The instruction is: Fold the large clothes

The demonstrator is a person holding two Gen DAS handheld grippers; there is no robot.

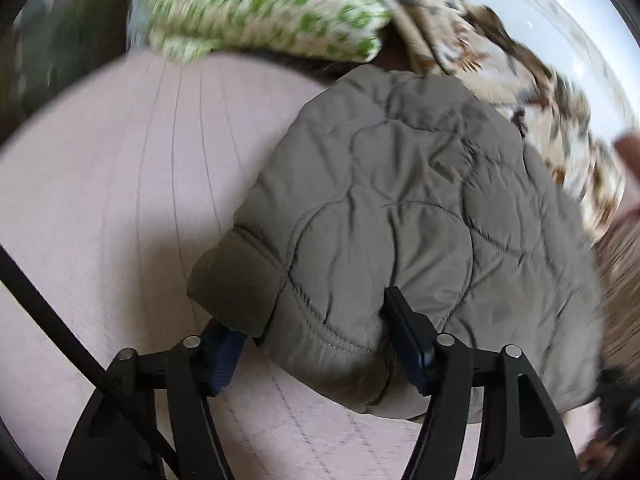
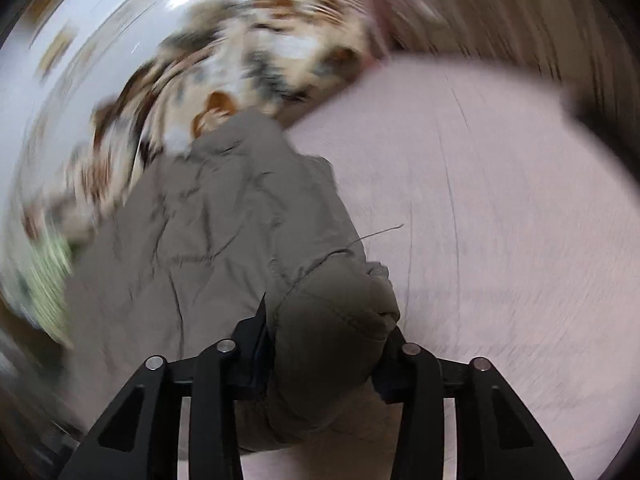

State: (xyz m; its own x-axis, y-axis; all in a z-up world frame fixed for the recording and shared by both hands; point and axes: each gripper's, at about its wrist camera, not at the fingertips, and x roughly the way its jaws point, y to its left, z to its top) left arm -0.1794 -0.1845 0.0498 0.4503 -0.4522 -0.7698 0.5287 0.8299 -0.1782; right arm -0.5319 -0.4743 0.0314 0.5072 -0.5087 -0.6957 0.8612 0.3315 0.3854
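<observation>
A grey-olive quilted jacket [image 1: 400, 200] lies bunched on a pale pink bed cover [image 1: 100, 200]. In the left wrist view it fills the centre and right of the frame, its stitched panels puffed and creased, a darker cuff [image 1: 236, 280] at lower left.

The left gripper [image 1: 316, 344] sits at the bottom centre, jaws half closed, with the jacket's padded hem bulging between them and both blue pads [image 1: 220, 364] against the fabric.

In the right wrist view the jacket [image 2: 224, 232] runs from centre down to the bottom edge. The right gripper [image 2: 324, 356] is narrowed around a dark, rounded fold of it, the fabric squeezed between the fingers.

Beyond the jacket, a green-dotted pillow [image 1: 264, 8] lies at the top of the left view, and a blurred brown-and-cream patterned cloth [image 1: 540, 92] lies at upper right. A white wall [image 2: 80, 60] shows at the right view's upper left.
</observation>
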